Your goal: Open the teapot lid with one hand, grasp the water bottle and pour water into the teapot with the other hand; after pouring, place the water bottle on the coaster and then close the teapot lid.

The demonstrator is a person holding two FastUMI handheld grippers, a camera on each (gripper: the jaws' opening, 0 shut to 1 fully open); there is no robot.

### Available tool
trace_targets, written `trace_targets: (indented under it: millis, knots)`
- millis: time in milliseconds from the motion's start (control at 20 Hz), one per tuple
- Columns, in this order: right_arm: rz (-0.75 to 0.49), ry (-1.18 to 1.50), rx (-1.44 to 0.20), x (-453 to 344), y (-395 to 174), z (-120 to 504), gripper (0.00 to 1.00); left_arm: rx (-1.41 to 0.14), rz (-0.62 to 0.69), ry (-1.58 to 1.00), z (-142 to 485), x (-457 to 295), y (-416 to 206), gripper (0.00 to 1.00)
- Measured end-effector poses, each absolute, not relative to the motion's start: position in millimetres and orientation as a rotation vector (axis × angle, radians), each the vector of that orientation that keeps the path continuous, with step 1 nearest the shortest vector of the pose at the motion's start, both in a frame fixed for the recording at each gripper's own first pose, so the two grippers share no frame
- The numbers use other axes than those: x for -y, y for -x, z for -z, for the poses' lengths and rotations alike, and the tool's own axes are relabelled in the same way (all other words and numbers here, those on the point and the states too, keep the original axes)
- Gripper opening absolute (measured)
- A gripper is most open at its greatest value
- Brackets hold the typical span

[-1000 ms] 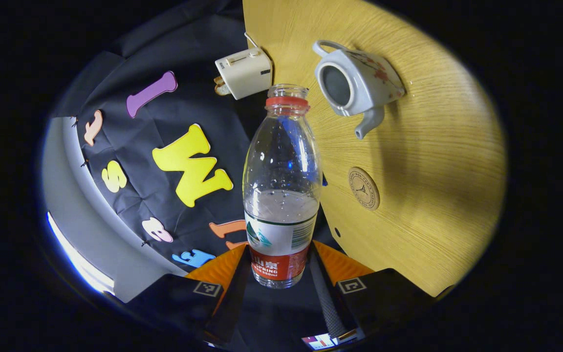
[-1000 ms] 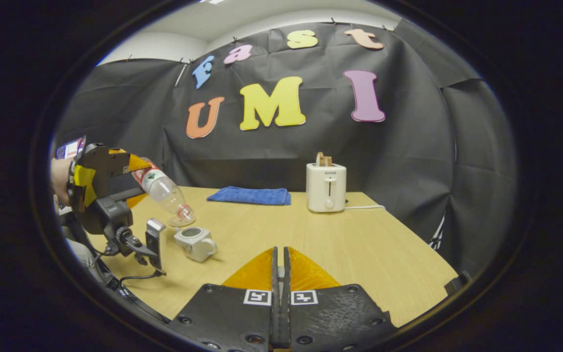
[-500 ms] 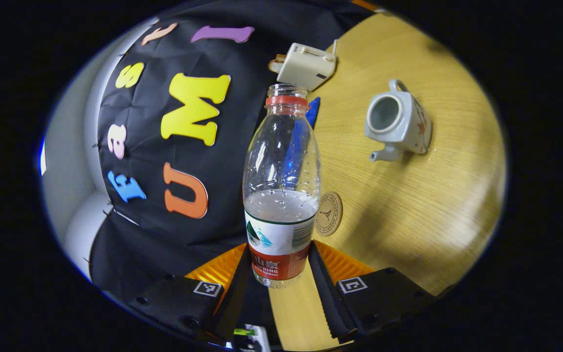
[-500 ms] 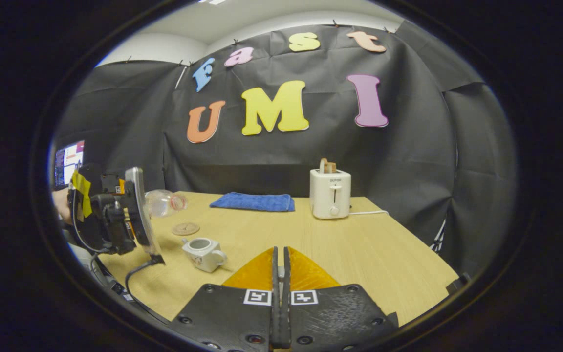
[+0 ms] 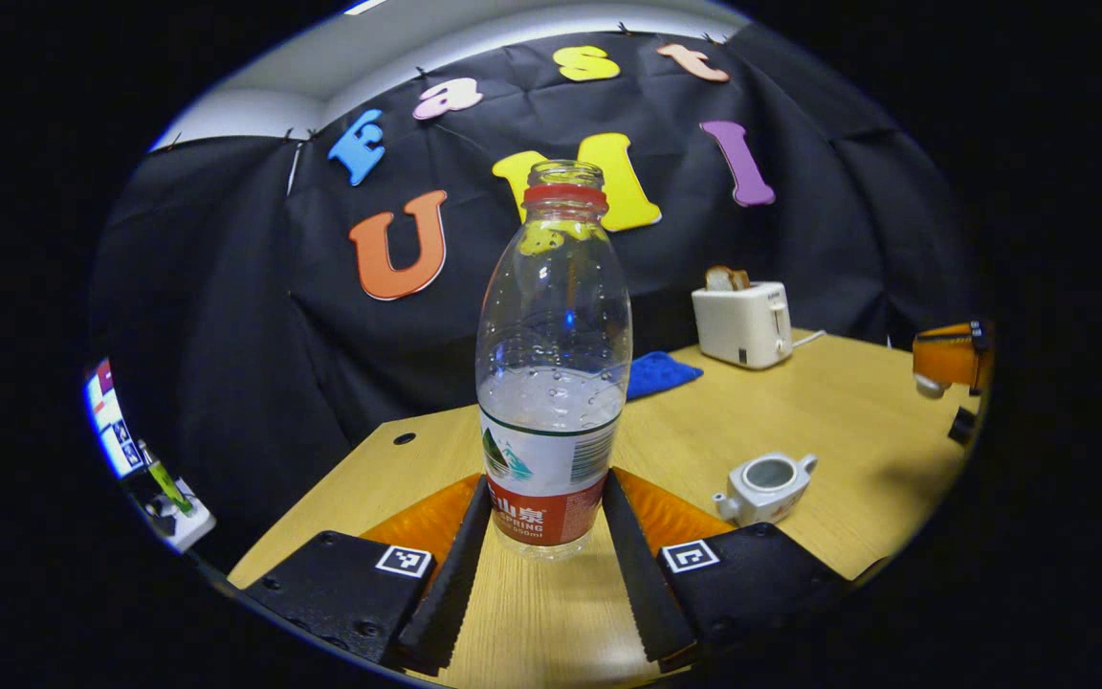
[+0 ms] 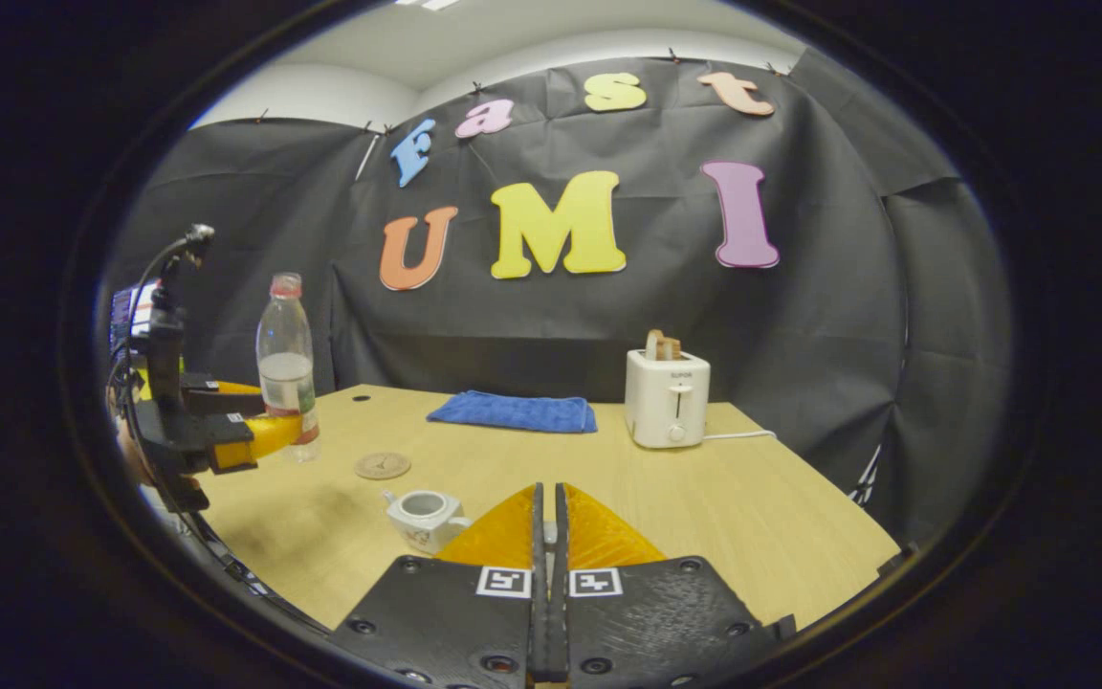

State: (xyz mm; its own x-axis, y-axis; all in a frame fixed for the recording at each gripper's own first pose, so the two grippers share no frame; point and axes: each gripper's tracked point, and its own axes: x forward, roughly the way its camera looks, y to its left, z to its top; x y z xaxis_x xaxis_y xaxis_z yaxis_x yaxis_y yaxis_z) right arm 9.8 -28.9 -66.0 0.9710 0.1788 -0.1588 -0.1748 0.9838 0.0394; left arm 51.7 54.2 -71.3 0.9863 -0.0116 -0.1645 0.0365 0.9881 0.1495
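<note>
While upright in left gripper (image 5: 541, 565), bottle (image 5: 551, 354) clears teapot (image 5: 766, 483)

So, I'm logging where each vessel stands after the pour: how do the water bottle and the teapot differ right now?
The water bottle is tall, clear plastic and partly filled; the teapot is squat, white and opaque. The bottle is clamped low down by the left gripper, upright near the coaster; the teapot stands free on the table. Both are uncovered: the bottle has no cap and the teapot's lid is off.
</note>
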Motion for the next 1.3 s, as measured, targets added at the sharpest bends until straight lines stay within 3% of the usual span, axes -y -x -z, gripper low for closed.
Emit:
trace_targets:
  millis: [450, 800, 1300]
  knots:
    - [-0.184, -0.005, -0.18, 21, -13, 71, 0.0, -0.123, 0.052, 0.038, 77, -74, -115, 0.72]
    - [-0.154, -0.021, -0.206, 34, -21, 83, 0.0, -0.189, 0.107, 0.056, 115, -70, -171, 0.73]
    - [-0.14, -0.021, -0.246, 42, -30, 100, 0.0, -0.298, 0.115, 0.056, 162, -65, -186, 0.75]
